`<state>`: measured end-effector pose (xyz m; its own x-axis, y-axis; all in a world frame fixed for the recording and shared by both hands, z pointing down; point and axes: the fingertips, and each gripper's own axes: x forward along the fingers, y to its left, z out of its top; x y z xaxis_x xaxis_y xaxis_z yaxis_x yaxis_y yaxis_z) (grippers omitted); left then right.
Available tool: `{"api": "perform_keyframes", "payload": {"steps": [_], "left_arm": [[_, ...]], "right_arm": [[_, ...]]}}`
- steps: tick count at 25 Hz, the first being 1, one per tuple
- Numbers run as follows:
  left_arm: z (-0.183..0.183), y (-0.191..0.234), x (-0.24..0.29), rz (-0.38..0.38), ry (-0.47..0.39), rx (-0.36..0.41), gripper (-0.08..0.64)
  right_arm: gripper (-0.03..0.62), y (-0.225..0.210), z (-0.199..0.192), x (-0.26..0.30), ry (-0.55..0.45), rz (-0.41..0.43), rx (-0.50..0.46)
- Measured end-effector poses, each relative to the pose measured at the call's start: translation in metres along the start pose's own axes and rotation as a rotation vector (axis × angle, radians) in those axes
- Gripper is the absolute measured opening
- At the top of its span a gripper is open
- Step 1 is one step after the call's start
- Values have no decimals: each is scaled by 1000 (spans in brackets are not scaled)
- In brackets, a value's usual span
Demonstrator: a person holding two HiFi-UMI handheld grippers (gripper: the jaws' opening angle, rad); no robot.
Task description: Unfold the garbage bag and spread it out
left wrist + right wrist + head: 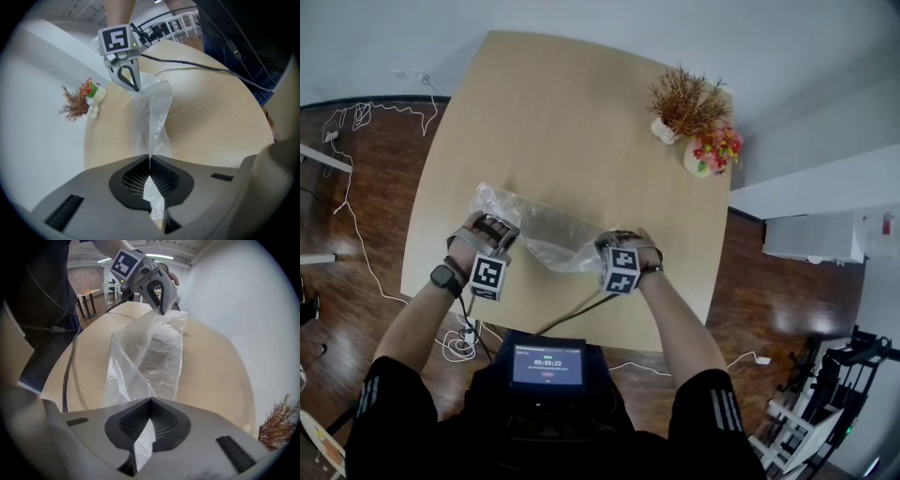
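A clear plastic garbage bag [546,228] lies crumpled on the light wooden table [581,122], stretched between my two grippers. My left gripper [494,232] is shut on the bag's left edge; the film [151,126] runs from between its pads. My right gripper [607,249] is shut on the bag's right edge, with film [150,352] pinched between its pads. In the left gripper view the right gripper [131,85] holds the far end of the bag. In the right gripper view the left gripper [161,308] holds the far end. Both point steeply down at the table.
Two small vases with dried and coloured flowers [698,122] stand at the table's far right corner. Cables [356,225] trail on the wooden floor to the left. A small screen [548,364] sits at the person's waist, near the table's front edge.
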<state>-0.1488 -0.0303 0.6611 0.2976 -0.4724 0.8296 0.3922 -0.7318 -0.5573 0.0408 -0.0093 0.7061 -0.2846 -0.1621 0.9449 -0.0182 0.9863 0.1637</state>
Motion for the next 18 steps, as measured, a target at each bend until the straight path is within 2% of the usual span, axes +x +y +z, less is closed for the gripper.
{"api": "perform_keyframes", "payload": {"steps": [3,5,13,18], "left_arm": [[4,5,-9,-6,-23,-74,1],[3,6,-12,0,-23,-89,1],[0,-9,-21,0,-11,-107,1],[-4,-34,-14,-17,7,-85,1]], "right_arm": [[20,-12,6,-23,-37,-91,28],[20,-16,10,-39,-60,-143,45],[20,3,21,-88,-109,-298,77],[20,19,12,-103,-126,-392,163]]}}
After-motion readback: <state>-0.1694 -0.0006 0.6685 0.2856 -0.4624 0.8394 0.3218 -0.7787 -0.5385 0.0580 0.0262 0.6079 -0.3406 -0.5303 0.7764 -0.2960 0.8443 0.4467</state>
